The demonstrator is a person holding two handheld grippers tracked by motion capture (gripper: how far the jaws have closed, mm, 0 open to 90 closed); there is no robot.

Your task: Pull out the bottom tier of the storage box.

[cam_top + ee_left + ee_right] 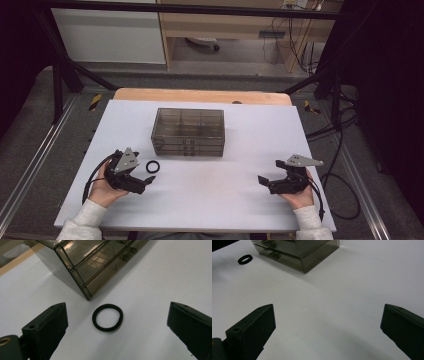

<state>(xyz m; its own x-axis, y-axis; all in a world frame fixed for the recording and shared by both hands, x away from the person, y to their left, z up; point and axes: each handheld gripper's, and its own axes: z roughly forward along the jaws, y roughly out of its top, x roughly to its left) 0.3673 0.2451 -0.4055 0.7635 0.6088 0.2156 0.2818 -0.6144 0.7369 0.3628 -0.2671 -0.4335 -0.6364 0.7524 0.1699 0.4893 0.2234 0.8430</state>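
Left claw [117, 325]: wide, black ring [107, 317] between jaws | Right claw [328, 327]: wide, empty | Drawer box [188, 132]: mid-surface [210, 195]

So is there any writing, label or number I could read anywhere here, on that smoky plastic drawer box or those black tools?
None can be read. The drawer box, the black ring, the left tool and the right tool bear no visible text. A small plate on the far shelf is too blurred to read.

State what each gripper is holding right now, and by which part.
Nothing is held. The left gripper is open, jaws wide apart, with the black ring lying loose on the table ahead. The right gripper is open over bare table.
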